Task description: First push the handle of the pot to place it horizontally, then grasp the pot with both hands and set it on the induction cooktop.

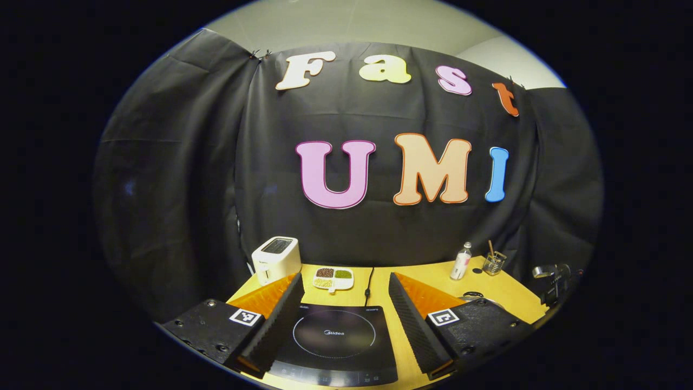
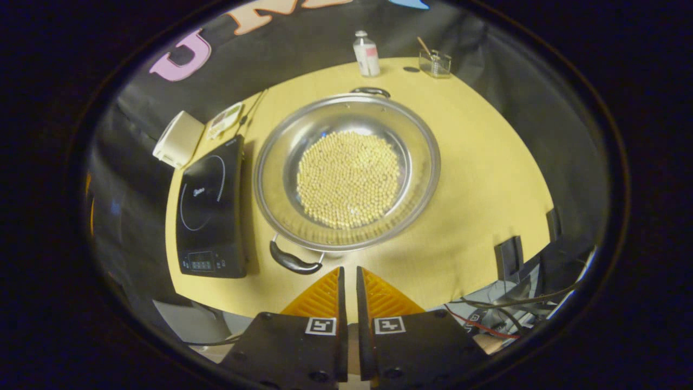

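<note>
Right tongs (image 2: pixel 348 281) nearly together above the bench's near edge, left tongs (image 1: pixel 341 319) apart over the cooktop (image 2: pixel 211 208); pot (image 2: pixel 346 173) sits mid-bench, so nudge its near handle (image 2: pixel 295 262) sideways with the closed tips, low and slow.

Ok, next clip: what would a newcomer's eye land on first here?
The wide steel pot, its bottom covered with pale beans, sits mid-table in the right gripper view. The black induction cooktop lies bare just beside it. Near the near handle the right gripper is nearly closed.
</note>
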`<state>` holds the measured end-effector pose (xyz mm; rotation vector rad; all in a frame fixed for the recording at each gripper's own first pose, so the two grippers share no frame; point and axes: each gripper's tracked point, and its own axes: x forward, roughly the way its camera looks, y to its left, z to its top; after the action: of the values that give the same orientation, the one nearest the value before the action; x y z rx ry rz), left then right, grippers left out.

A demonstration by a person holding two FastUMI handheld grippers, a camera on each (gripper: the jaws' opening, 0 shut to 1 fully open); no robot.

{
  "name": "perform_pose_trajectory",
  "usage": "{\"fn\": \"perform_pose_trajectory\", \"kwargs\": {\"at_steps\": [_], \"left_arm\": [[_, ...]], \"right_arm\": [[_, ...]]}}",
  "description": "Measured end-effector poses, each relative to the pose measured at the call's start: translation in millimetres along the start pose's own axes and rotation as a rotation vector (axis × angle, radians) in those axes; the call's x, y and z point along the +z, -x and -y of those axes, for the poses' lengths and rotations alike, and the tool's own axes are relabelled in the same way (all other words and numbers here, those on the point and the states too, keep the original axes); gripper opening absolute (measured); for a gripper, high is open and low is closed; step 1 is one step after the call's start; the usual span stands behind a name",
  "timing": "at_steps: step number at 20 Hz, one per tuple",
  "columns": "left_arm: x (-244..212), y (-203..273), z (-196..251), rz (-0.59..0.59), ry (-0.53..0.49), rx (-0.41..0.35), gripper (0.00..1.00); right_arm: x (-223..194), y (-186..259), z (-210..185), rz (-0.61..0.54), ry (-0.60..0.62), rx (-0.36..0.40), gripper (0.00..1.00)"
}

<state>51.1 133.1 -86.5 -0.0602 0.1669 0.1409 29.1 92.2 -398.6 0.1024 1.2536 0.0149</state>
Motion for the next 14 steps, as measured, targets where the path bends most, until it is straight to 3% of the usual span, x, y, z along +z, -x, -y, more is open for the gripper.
{"fn": "perform_pose_trajectory", "kwargs": {"at_steps": [3, 5, 9, 14], "left_arm": [[-8.0, 0.8, -8.6, -0.017, 0.003, 0.013, 0.99], [-13.0, 2.5, -12.8, -0.028, 0.01, 0.02, 0.93], [-21.8, 4.2, -22.0, -0.045, 0.022, 0.04, 0.93], [-30.9, 6.3, -33.2, -0.066, 0.047, 0.066, 0.96]], "right_arm": [[-5.6, -16.0, 5.0, -0.032, -0.009, -0.024, 0.11], [-3.9, -25.4, 3.9, -0.041, -0.006, -0.031, 0.11], [0.4, -42.4, 2.0, -0.042, 0.03, -0.066, 0.11], [-3.1, -51.0, -20.9, -0.039, 0.044, -0.042, 0.11]]}}
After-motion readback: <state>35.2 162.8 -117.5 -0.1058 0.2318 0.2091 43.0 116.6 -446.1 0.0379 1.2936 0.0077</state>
